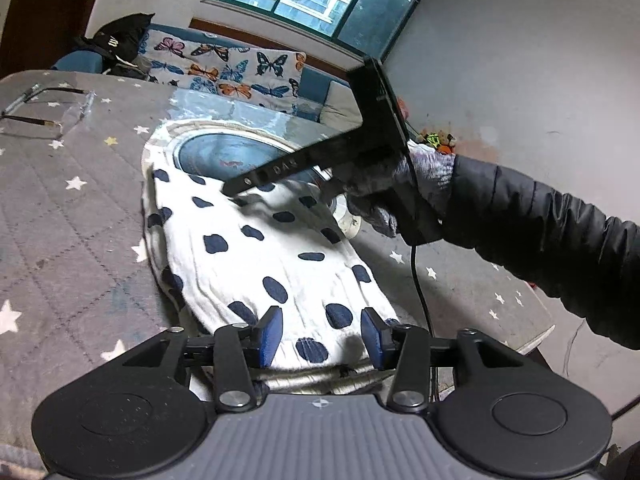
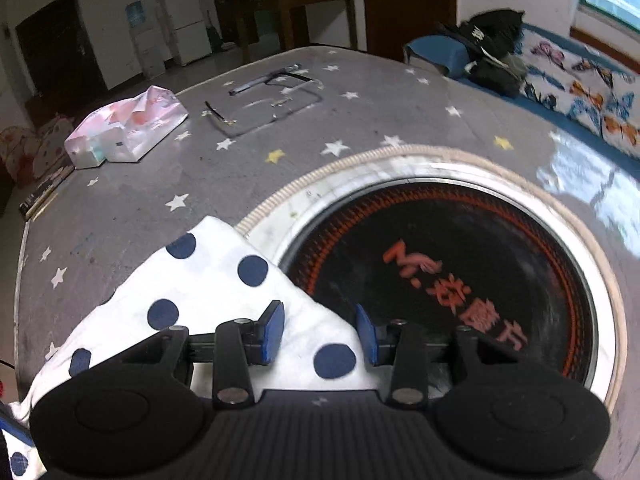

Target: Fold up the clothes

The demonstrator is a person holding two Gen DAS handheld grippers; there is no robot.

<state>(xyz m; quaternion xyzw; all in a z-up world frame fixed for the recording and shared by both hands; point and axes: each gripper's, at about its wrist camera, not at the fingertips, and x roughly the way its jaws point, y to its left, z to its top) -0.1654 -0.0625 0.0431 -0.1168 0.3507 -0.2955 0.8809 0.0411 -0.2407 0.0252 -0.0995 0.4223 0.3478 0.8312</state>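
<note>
White knitted garment with navy blobs (image 1: 256,256) lies bunched in a long strip on the grey star-print table cover (image 1: 72,216), its far end draped over the round black glass hob set in a white ring (image 2: 460,264).

Left gripper (image 1: 322,338): blue pads well apart, straddling the near hem at 6 o'clock in the left wrist view; nothing pinched, cloth only lies between and below the pads.

Right gripper (image 2: 320,334): pads equally wide, a corner of the garment beneath them at 7 o'clock of the hob; not clamped. In the left wrist view it comes in from 3 o'clock, gloved hand (image 1: 384,188) blurred, tips over the cloth's far end.

Fold state unsure: the strip shows layered edges, so it could be partly folded or merely heaped.

Risks:
- Thick knit, loose layers. A pinch may catch only the top ply, and the layers then slide apart.
- Slick glass under the far end gives less drag than the cover, so a pull may skew the strip.
- Black cable (image 1: 420,288) hangs just beside the cloth's 4 o'clock edge and could snag it.
- Wire-framed spectacles (image 2: 260,100) at 11 o'clock are well apart; low worry.
</note>
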